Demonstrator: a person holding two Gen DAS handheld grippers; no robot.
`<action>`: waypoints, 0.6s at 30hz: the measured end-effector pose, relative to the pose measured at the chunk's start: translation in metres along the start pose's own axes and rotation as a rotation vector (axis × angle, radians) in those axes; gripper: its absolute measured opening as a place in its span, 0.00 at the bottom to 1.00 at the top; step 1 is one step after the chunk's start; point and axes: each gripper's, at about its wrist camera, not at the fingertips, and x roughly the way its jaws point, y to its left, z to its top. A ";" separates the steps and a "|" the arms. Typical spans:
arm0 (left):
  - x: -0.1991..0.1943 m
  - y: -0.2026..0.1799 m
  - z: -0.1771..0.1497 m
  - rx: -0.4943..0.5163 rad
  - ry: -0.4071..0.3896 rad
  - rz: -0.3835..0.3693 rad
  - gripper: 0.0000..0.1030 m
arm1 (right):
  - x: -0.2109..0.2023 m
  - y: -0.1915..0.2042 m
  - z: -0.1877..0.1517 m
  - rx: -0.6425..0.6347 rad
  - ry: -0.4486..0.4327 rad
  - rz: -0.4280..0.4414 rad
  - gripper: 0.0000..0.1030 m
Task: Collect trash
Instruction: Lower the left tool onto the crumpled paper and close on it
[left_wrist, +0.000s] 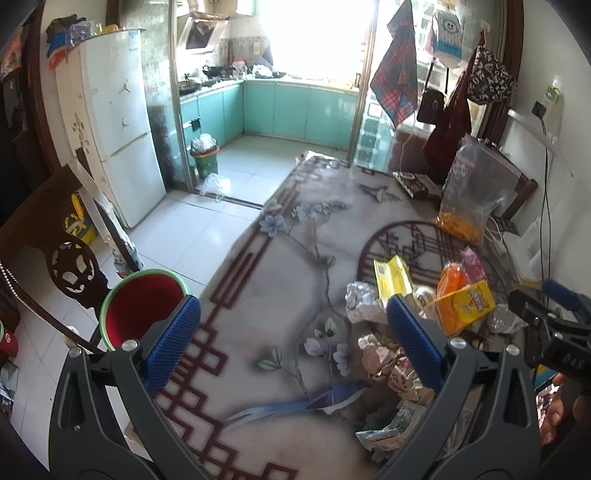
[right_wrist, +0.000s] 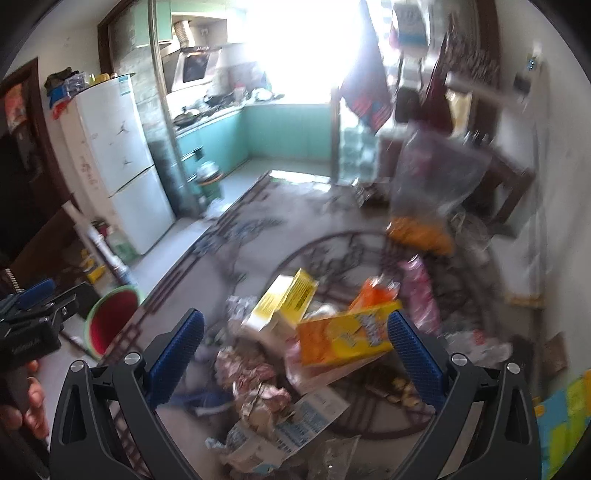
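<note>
Blown-out glare from the bright kitchen window (left_wrist: 314, 37); sharp left view, motion-blurred right view, fisheye-curved dark corners.

A white fridge (left_wrist: 110, 122) is seen at the upper left of the frame, teal kitchen cabinets (left_wrist: 295, 110) at upper centre, and a plaid cloth (left_wrist: 397, 74) is hung at the upper right.

On the table (left_wrist: 258, 295) the trash pile (left_wrist: 399, 332) lies at my right; the bin (left_wrist: 142, 306) stands left, on the floor, the fridge (left_wrist: 110, 122) far behind it.
</note>
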 end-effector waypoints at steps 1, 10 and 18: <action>0.004 0.002 -0.003 0.002 0.010 -0.004 0.96 | 0.008 -0.005 -0.005 0.019 0.035 0.025 0.93; 0.035 0.011 -0.030 0.019 0.041 0.035 0.96 | 0.089 0.024 -0.069 -0.021 0.316 0.141 0.80; 0.059 0.013 -0.036 0.000 0.139 -0.025 0.96 | 0.120 0.020 -0.082 -0.006 0.382 0.152 0.50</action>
